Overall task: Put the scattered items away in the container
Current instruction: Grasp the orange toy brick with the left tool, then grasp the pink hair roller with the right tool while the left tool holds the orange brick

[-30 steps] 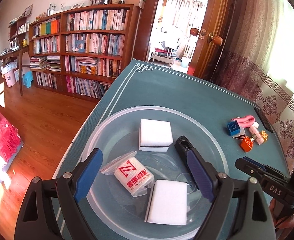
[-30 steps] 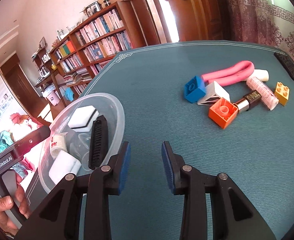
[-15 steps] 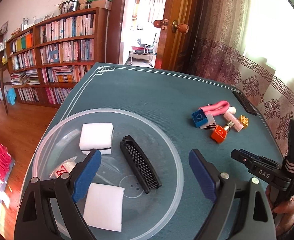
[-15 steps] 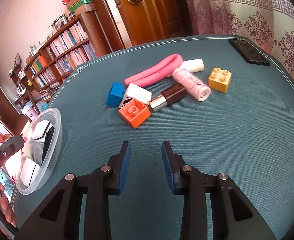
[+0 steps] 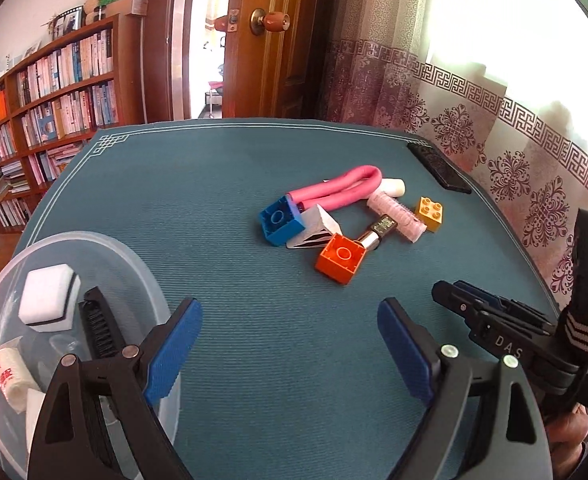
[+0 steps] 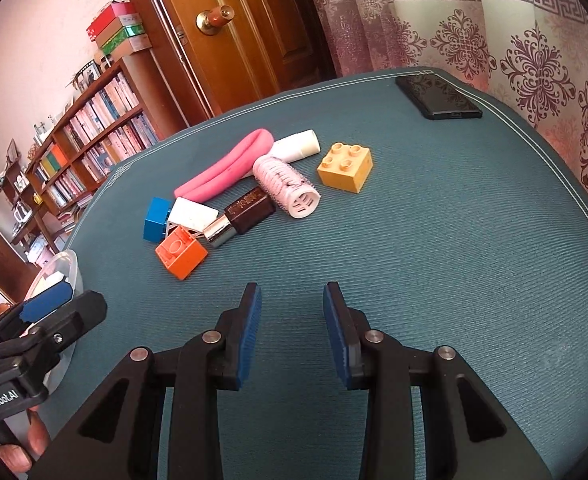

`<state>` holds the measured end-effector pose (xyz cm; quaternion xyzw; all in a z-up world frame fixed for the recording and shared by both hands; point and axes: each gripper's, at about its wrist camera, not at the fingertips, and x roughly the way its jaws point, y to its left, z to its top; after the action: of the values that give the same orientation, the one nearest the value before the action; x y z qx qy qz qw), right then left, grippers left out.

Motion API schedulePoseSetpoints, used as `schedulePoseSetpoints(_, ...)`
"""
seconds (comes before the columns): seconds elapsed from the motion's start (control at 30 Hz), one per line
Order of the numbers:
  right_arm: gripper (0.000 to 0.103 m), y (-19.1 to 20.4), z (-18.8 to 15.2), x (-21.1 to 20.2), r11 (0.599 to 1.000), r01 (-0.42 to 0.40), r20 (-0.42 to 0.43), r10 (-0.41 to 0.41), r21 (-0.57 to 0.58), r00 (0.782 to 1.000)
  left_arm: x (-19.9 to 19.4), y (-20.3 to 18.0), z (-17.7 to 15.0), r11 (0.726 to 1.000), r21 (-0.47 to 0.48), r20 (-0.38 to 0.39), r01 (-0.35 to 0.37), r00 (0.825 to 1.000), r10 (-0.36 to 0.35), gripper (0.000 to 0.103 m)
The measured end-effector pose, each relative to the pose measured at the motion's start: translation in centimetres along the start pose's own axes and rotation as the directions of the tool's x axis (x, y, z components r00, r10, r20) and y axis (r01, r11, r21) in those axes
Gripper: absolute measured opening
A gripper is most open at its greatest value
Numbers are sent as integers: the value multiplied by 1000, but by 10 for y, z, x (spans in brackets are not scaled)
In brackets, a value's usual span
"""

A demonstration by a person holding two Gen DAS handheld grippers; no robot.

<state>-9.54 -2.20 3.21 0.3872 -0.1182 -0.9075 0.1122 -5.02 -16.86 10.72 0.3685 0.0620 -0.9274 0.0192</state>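
Left tool (image 5: 290,344) hangs wide open over the teal worktop (image 5: 214,208), nothing between its blue pads. The clear container (image 5: 106,246) sits at its lower left, partly under the left finger, with a black comb (image 5: 98,328), a white sponge (image 5: 48,296) and a wrapped roll (image 5: 10,376) inside.

Ahead and a little right of that tool lies the scattered cluster, well clear of its tips: the orange brick (image 5: 339,258) nearest, then the blue brick (image 5: 282,220) and a white wedge-shaped piece (image 5: 313,228) touching it. A dark lipstick tube (image 5: 379,230) rests against the orange brick, a pink hair roller (image 5: 395,212) just beyond, a yellow brick (image 5: 429,214) to the right, and a bent pink foam tube (image 5: 337,192) with a white cylinder (image 5: 391,186) at the back.

Right tool (image 6: 292,332) is parted only moderately, empty, held low over bare worktop. From its view the orange brick (image 6: 182,252) lies ahead to the left, the yellow brick (image 6: 345,168) straight ahead and farther off. A black phone (image 6: 437,98) lies near the far edge by the curtain.
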Motion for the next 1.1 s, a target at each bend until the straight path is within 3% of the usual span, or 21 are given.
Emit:
schedulePoseSetpoints(0.17, 36, -7, 0, 1, 1000, -2, -1, 2, 22, 1000, 31, -16, 5, 999, 39, -33, -12, 999, 13, 92)
schedulePoseSetpoints(0.63, 36, -8, 0, 9, 999, 19, 7, -19, 26, 1000, 70, -25, 24, 1000, -28, -67, 7, 998, -8, 90)
schedulePoseSetpoints(0.9, 36, -8, 1, 11, 999, 23, 9, -23, 25, 1000, 78, -39, 25, 999, 40, -66, 12, 998, -10, 60)
schedulePoseSetpoints(1.0, 36, -8, 1, 11, 999, 26, 11, -26, 21, 1000, 77, -41, 24, 998, 46, -65, 40, 997, -37, 42)
schedulePoseSetpoints(1.1, 36, -9, 2, 11, 999, 20, 12, -21, 26, 1000, 75, -39, 23, 998, 29, -61, 57, 997, -55, 38)
